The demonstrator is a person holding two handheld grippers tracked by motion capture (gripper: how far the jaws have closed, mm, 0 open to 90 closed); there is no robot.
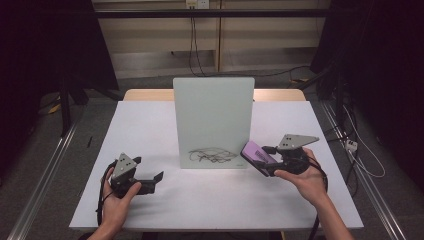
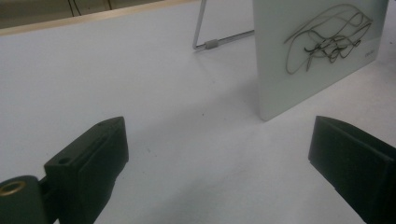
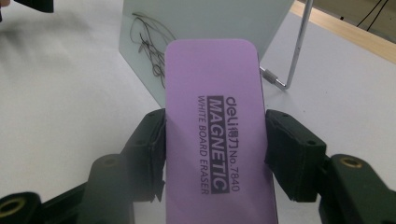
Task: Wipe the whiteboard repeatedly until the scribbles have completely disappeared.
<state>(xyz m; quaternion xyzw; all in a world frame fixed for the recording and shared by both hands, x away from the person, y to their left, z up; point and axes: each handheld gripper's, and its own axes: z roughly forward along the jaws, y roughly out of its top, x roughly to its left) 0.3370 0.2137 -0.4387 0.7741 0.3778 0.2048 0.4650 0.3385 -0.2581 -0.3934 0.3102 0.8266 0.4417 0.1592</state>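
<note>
While the right gripper clamps the purple eraser by its long edges, both pads pressing on the sides, the eraser sits just right of the board, above the table, not touching the board as far as the high view shows. In the right gripper view the eraser lies label-up between the jaws, its far end pointing toward the board's lower corner.

Board: upright at table centre, on a wire stand at the rear. Black scribble near the bottom edge of the front face.

Left gripper: held low at front-left of the table, well apart from the board, jaws wide w/ nothing between them; the left gripper view shows bare table between the pads.
</note>
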